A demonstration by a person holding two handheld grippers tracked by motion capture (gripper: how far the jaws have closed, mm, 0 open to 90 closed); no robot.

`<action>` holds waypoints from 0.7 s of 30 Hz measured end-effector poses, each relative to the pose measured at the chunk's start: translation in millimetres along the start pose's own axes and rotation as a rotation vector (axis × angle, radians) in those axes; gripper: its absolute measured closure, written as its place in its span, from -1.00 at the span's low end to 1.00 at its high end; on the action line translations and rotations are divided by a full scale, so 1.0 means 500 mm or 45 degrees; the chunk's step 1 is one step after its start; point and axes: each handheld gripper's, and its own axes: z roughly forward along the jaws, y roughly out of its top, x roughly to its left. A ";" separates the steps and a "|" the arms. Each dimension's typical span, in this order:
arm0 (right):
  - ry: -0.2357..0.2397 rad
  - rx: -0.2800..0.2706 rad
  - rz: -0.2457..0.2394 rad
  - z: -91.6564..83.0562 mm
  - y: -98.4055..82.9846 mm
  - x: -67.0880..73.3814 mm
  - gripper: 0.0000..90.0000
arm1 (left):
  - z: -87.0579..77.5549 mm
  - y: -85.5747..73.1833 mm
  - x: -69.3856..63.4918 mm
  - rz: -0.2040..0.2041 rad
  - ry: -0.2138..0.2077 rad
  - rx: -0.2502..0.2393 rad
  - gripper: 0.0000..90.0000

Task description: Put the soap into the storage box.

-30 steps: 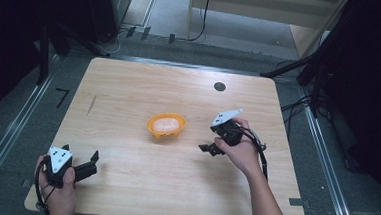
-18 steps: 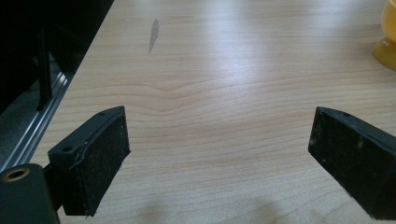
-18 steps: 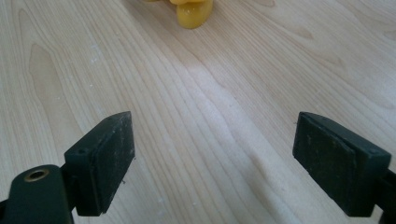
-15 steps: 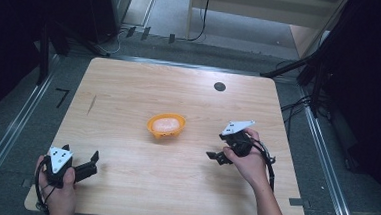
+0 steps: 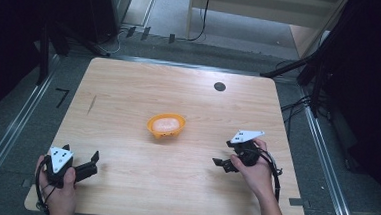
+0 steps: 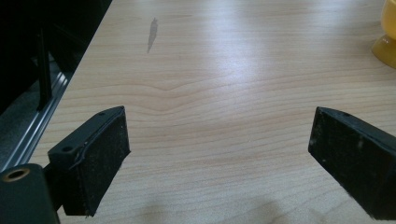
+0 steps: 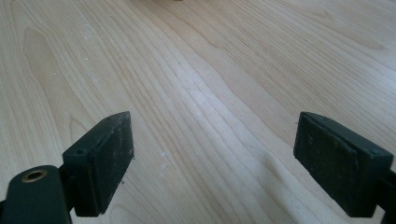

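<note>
One wooden table (image 5: 129,98) is carrying an orange bowl (image 5: 166,126) near its middle. Left gripper (image 5: 94,161) is hovering at the near left corner, jaws spread wide, empty. Right gripper (image 5: 224,158) is hovering near right, jaws likewise wide, gripping nothing.

No readable text, label, brand or number showing in any view. Grey three-cornered plate on left gripper (image 5: 94,157) carrying small dark dots, too small for reading. Same kind of plate on right gripper (image 5: 221,157) showing similar dots, no characters resolving. Dark angular mark on floor (image 5: 62,96) left of table (image 5: 130,84) resembling numeral 7, identity uncertain. Wood surface in both gripper views bearing grain and 1 grey smudge (image 6: 152,32), no lettering.
</note>
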 end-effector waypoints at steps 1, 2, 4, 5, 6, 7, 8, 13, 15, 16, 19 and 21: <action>-0.003 -0.008 0.003 -0.002 -0.004 0.000 -0.71 | 0.000 0.000 0.000 0.000 0.000 0.000 -0.88; -0.009 -0.013 0.009 -0.005 -0.013 -0.001 -0.77 | 0.000 0.000 0.000 0.000 -0.001 0.000 -0.88; -0.013 -0.010 0.024 -0.007 -0.017 -0.001 -0.83 | 0.000 0.000 0.000 0.001 0.000 0.000 -0.88; -0.014 -0.006 0.030 -0.010 -0.021 -0.002 -0.85 | 0.000 0.000 0.000 0.002 0.000 0.002 -0.88; -0.011 -0.012 0.034 -0.012 -0.025 -0.002 -0.87 | 0.000 0.000 0.000 0.003 0.000 0.001 -0.88; -0.010 -0.019 0.036 -0.015 -0.029 -0.002 -0.91 | 0.000 0.000 0.000 0.003 0.000 0.002 -0.88; -0.015 -0.017 0.046 -0.018 -0.033 -0.002 -0.95 | 0.000 0.000 0.000 0.002 0.000 0.001 -0.88; -0.015 -0.039 0.063 -0.033 -0.053 -0.002 -1.00 | 0.000 0.000 -0.001 0.005 0.002 0.004 -0.88; -0.025 -0.045 0.075 -0.040 -0.062 -0.002 -1.00 | 0.000 0.000 -0.001 0.005 0.002 0.006 -0.88; -0.028 -0.053 0.086 -0.045 -0.072 -0.002 -1.00 | 0.000 0.000 -0.001 0.005 0.002 0.006 -0.88; -0.037 -0.061 0.086 -0.050 -0.081 -0.003 -1.00 | 0.001 0.000 -0.001 0.007 0.001 0.006 -0.88; -0.046 -0.070 0.097 -0.059 -0.096 -0.003 -1.00 | 0.000 0.000 -0.001 0.009 0.003 0.007 -0.88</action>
